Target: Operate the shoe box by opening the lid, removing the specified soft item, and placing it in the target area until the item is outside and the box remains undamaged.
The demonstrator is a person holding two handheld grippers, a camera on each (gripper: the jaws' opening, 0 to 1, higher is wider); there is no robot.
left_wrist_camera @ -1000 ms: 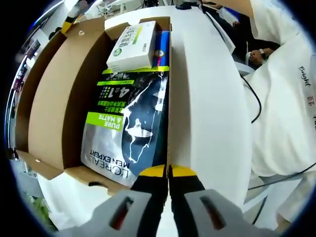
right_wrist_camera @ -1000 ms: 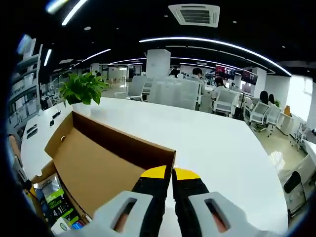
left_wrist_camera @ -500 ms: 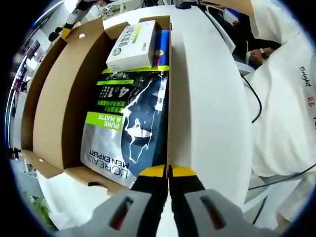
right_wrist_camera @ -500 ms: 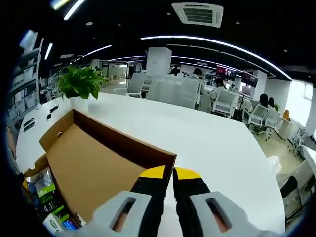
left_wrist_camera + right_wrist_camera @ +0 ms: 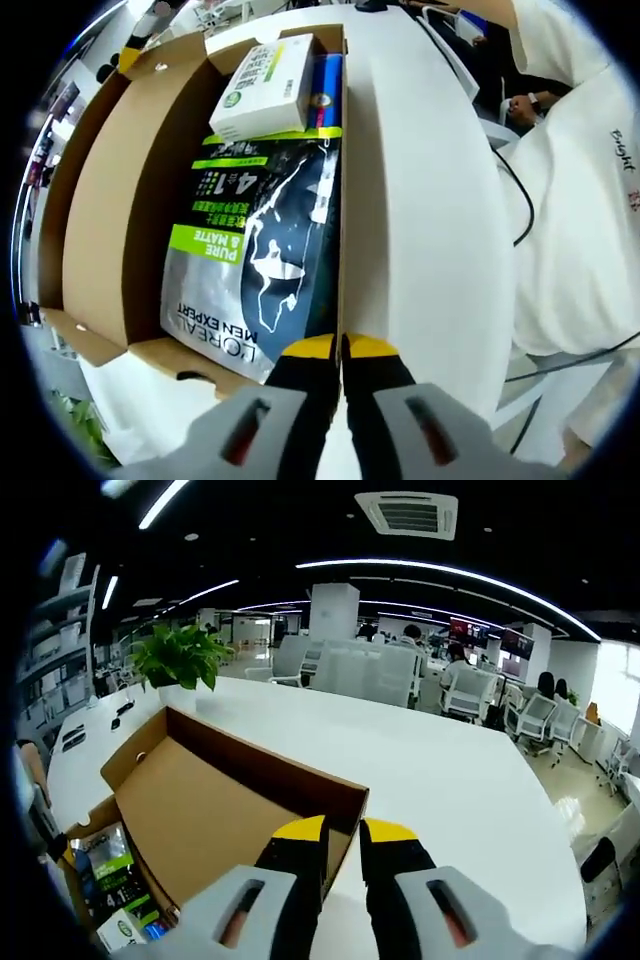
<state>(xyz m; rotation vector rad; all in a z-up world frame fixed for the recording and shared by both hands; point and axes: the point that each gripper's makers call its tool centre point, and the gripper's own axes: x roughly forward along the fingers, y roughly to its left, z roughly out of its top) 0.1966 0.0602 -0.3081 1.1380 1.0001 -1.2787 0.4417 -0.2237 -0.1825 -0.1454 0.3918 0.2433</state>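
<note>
Brown cardboard shoe box [image 5: 150, 200] lies open on the white counter [image 5: 420, 220], its lid [image 5: 190, 810] thrown back and standing tilted at the far side of the box in the right gripper view. Inside the box, a grey, black and lime soft pouch printed "L'OREAL MEN EXPERT" [image 5: 255, 250] lies flat along the right-hand wall, reaching almost to the near end wall. A small white and green carton [image 5: 262, 88] rests on the pouch's far end at 12 o'clock, with a blue item [image 5: 327, 85] just beside it against the wall.

The left hand-held gripper [image 5: 340, 348] has its yellow-tipped jaws pressed together on the near end of the box's right wall, at 6 o'clock. The right hand-held gripper [image 5: 343, 830] has its jaws slightly parted astride the lid's free edge.

To the right of the box the counter is bare and wide toward 3 o'clock, until a black cable [image 5: 515, 190] and a person in white clothing [image 5: 580, 200] at its edge. Beyond the lid stands a green potted plant [image 5: 180, 658] at 10 o'clock; white office chairs [image 5: 460, 692] line the far side.
</note>
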